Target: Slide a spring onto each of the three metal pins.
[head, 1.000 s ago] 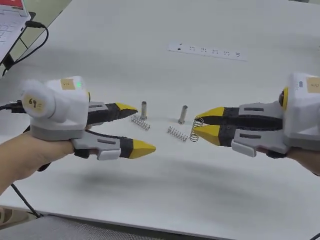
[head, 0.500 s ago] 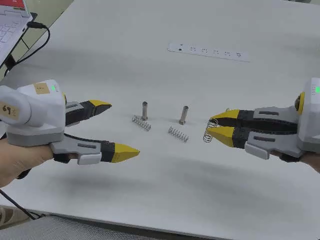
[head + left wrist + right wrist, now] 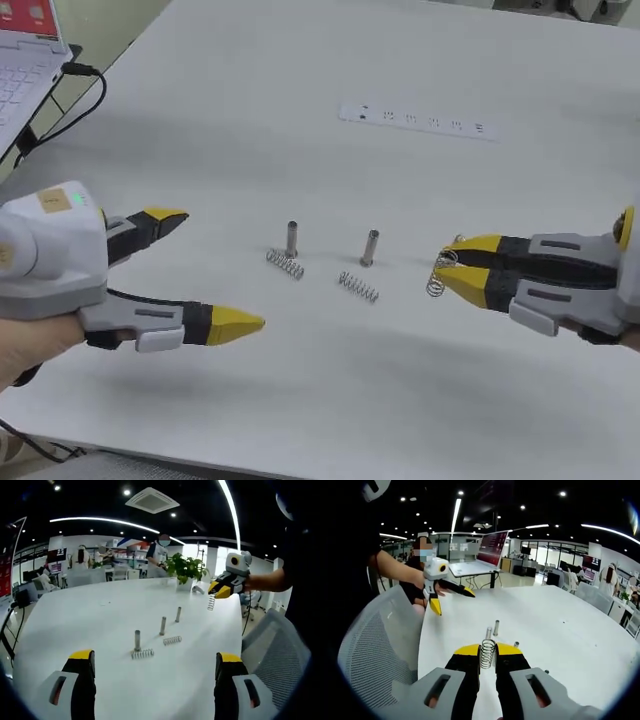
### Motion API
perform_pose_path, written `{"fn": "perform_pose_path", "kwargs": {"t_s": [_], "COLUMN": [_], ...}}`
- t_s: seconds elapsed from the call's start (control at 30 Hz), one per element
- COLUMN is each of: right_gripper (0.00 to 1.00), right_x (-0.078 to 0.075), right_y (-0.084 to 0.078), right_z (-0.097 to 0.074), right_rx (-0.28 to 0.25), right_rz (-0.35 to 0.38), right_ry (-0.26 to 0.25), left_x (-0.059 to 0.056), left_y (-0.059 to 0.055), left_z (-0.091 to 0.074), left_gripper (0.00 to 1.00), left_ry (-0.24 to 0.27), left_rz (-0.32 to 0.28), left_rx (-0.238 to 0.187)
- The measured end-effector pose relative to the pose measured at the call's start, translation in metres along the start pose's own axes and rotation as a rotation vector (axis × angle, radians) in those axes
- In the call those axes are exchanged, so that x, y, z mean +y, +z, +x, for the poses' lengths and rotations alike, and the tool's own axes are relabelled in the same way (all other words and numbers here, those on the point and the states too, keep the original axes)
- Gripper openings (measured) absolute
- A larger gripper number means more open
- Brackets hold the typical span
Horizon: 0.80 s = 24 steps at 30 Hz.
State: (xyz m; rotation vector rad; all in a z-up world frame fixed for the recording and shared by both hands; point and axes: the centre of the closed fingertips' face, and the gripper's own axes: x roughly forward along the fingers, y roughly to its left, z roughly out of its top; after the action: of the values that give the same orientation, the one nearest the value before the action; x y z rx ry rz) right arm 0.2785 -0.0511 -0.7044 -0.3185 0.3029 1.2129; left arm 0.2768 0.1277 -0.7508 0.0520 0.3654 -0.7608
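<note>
both tongs have drawn away from the pins since a second ago: our left gripper [image 3: 222,268] has pulled off to the left, and our right gripper [image 3: 446,262] has backed off to the right with its spring. we see the left gripper hanging above the white table [image 3: 340,400], its jaws spread wide with nothing between them. the right gripper's jaws are narrow, pinching the held spring [image 3: 437,276] at the yellow tips. in the right gripper view that spring stands upright between the tips, clear of the table.

two pins stand upright between the tongs, the left pin [image 3: 292,237] and the middle pin [image 3: 370,247], both bare. a left spring [image 3: 284,264] lies on the table just in front of the left pin. a middle spring [image 3: 357,287] lies just in front of the middle pin, a little to its left. in the left gripper view we make out a third pin [image 3: 178,614], also upright and bare. it is the farthest in the row and the closest to the right gripper.

on the far side of the table lies a white power strip [image 3: 420,122], and a laptop [image 3: 22,55] sits at the far left edge.
</note>
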Motion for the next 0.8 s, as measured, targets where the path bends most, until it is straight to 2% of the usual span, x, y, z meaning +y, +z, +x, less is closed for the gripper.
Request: {"fn": "perform_pose_path", "kwargs": {"t_s": [0.27, 0.8], "right_gripper": [0.08, 0.08], "right_x": [-0.009, -0.039], "right_y": [-0.005, -0.018], "right_z": [-0.006, -0.01], "right_rx": [0.006, 0.021], "right_rz": [0.005, 0.033], "right_ry": [-0.028, -0.107], "left_x": [0.001, -0.004], "left_y": [-0.005, -0.003], "left_z": [-0.003, -0.007], "left_gripper": [0.98, 0.98], "left_ry": [0.008, 0.002], "left_rz": [-0.015, -0.006], "left_rx": [0.01, 0.009]}}
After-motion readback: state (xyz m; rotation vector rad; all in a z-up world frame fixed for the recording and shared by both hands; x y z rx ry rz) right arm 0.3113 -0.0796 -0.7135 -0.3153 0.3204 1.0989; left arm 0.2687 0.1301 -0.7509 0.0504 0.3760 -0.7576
